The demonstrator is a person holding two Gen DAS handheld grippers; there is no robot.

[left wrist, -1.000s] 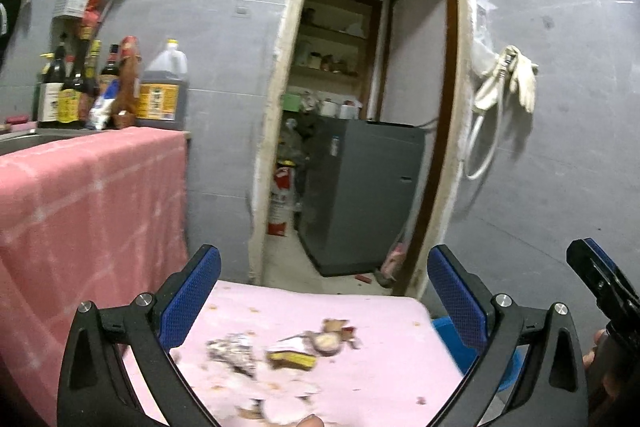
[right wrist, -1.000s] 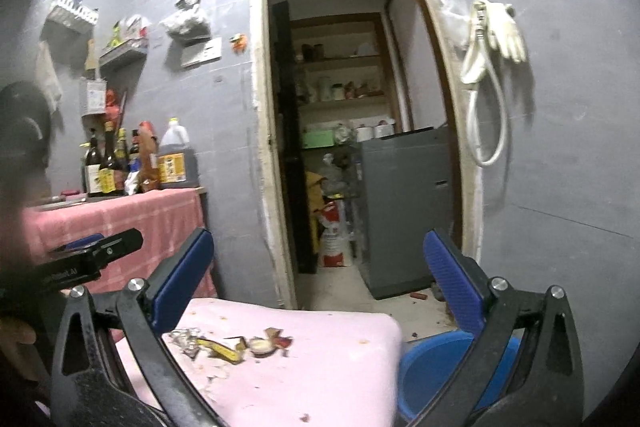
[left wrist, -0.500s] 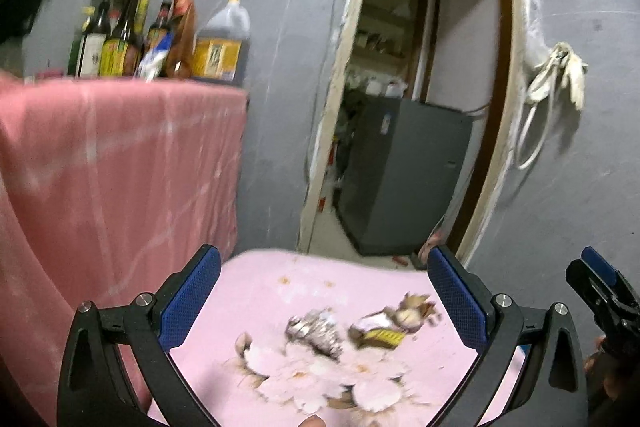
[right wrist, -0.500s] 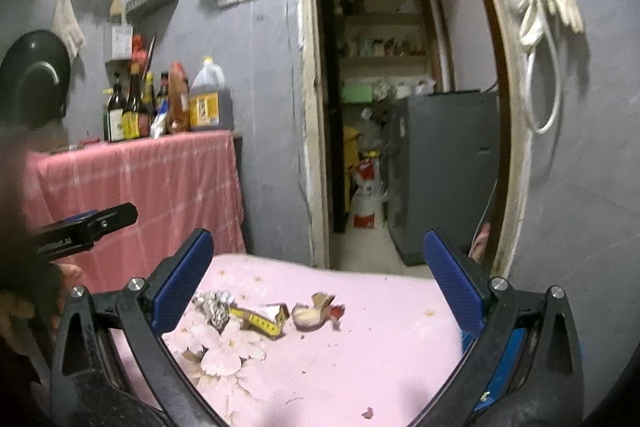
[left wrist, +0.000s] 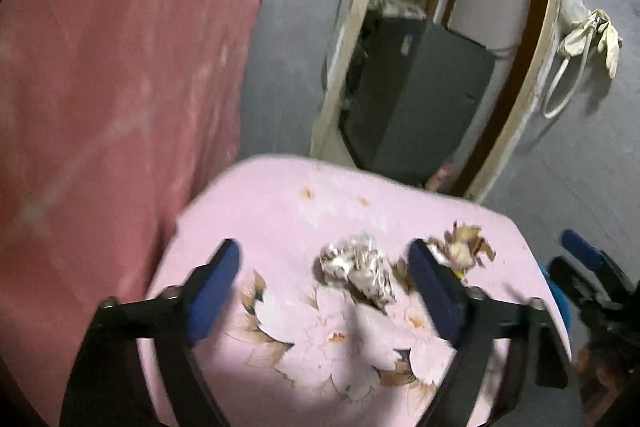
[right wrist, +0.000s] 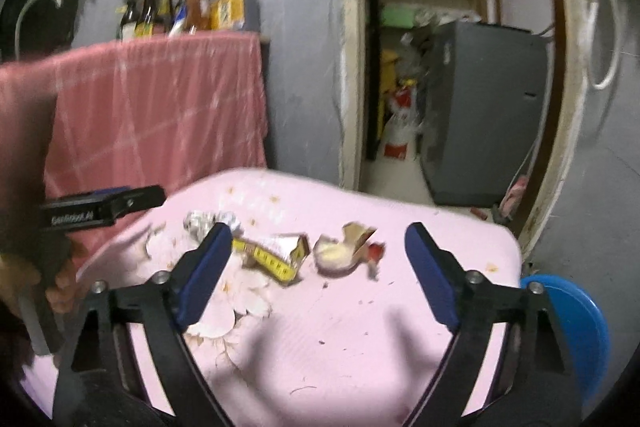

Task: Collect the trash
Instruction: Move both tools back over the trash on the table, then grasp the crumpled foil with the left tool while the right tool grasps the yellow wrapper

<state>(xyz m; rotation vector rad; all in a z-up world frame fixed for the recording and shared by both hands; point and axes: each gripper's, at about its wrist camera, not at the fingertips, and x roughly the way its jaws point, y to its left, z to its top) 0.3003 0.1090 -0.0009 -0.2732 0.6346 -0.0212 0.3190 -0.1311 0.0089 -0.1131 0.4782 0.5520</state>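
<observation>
Trash lies on a low table under a pink flowered cloth (left wrist: 288, 211). A crumpled foil wad (left wrist: 356, 267) sits between the blue fingers of my left gripper (left wrist: 323, 251); its jaws are closing and the pads are clear of the wad. Brown peel scraps (left wrist: 464, 247) lie just past the right finger. In the right wrist view, a yellow wrapper (right wrist: 276, 255) and a pale shell scrap (right wrist: 340, 255) lie between the fingers of my right gripper (right wrist: 319, 233), which is also closing and touches nothing. The foil wad (right wrist: 208, 221) shows by its left finger.
A blue bin (right wrist: 572, 315) stands low at the table's right side. A counter draped in pink checked cloth (right wrist: 160, 115) with bottles (right wrist: 180, 7) rises on the left. Behind is a doorway with a grey appliance (right wrist: 480, 107). A hose and gloves (left wrist: 588, 39) hang on the wall.
Both grippers have sunk and tipped down toward the table, so the trash now lies between their fingers. Both pairs of jaws have narrowed.
</observation>
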